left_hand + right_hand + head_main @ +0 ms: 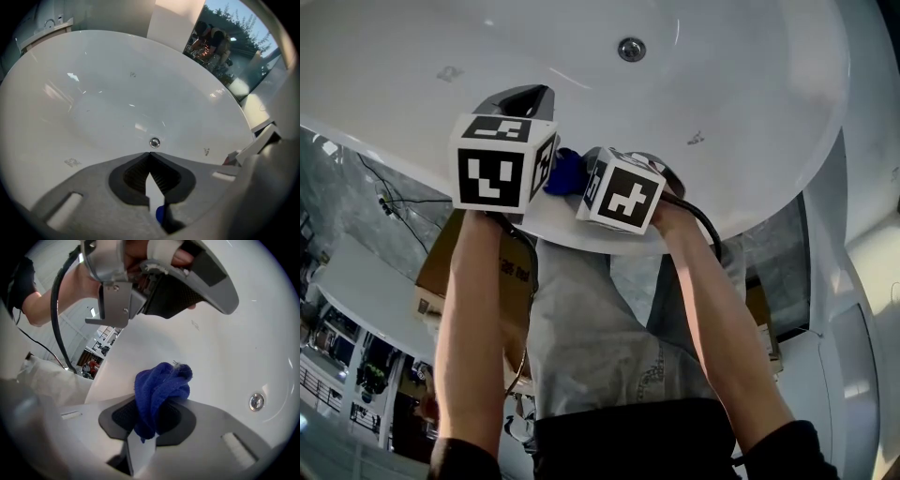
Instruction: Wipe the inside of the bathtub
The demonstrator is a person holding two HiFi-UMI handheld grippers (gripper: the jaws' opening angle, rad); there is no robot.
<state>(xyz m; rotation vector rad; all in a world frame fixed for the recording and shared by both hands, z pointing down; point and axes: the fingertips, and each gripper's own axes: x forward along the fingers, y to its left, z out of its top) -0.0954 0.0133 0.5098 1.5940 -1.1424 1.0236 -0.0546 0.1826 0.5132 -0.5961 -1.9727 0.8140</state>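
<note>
The white bathtub [741, 84] fills the top of the head view, its round metal drain [631, 49] near the far side. My left gripper [150, 154] hangs over the tub's inside, jaws shut tip to tip with nothing between them; the drain [154, 142] lies just beyond its tips. My right gripper [152, 416] is shut on a bunched blue cloth [161, 391], which sticks up from the jaws above the tub wall. In the head view the cloth [565, 172] shows between the two marker cubes. The left gripper [187, 284] passes overhead in the right gripper view.
Small grey smudges [697, 138] mark the tub's inside. The tub's near rim [581, 239] runs under both grippers. A cardboard box [441, 272] stands on the floor at the left, beside my body. A dark window [220, 42] lies beyond the tub's far rim.
</note>
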